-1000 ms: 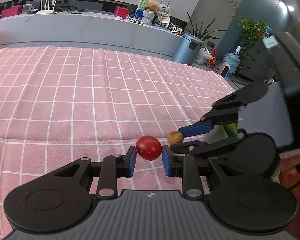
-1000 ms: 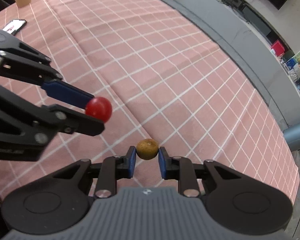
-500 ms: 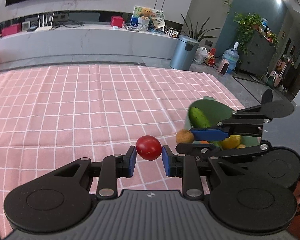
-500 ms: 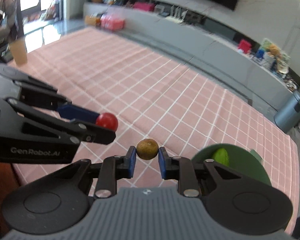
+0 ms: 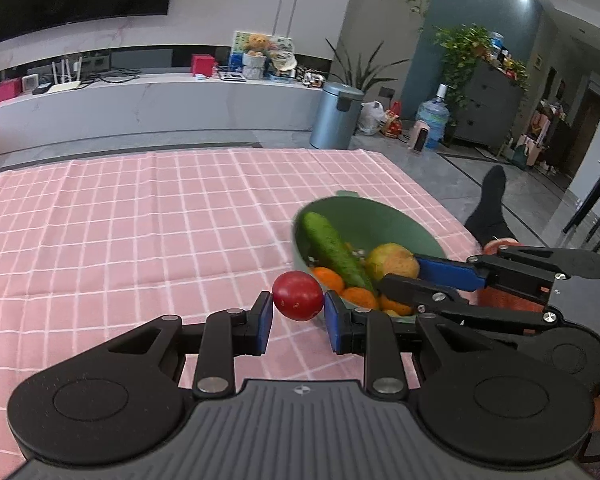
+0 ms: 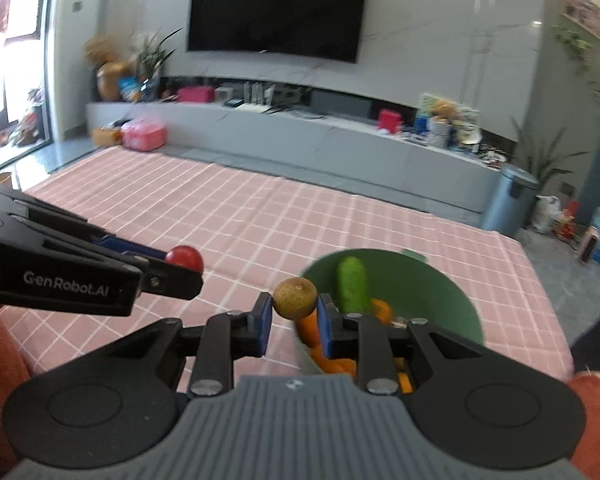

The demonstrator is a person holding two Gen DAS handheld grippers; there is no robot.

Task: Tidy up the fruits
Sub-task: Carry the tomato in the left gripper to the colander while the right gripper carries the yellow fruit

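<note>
My left gripper (image 5: 298, 318) is shut on a red tomato (image 5: 298, 295) and holds it above the pink checked tablecloth (image 5: 120, 232), just left of a green bowl (image 5: 372, 216). The bowl holds a cucumber (image 5: 334, 250), oranges (image 5: 358, 296) and a yellow-green fruit (image 5: 392, 260). My right gripper (image 6: 294, 318) is shut on a small brown fruit (image 6: 295, 297) and holds it over the bowl's (image 6: 420, 280) left rim. In the left wrist view the right gripper (image 5: 400, 274) reaches over the bowl. In the right wrist view the left gripper (image 6: 180, 268) with the tomato (image 6: 184, 257) is to the left.
The tablecloth's right edge (image 5: 440, 204) lies just beyond the bowl. A person's socked foot (image 5: 488, 204) is off the table to the right. A grey cabinet (image 6: 340, 144), a bin (image 5: 336, 116) and a TV (image 6: 276, 8) stand behind the table.
Both grippers have tilted up and moved toward the green bowl, which is now in full view. Each still holds its fruit. The right gripper now hangs over the bowl's rim.
</note>
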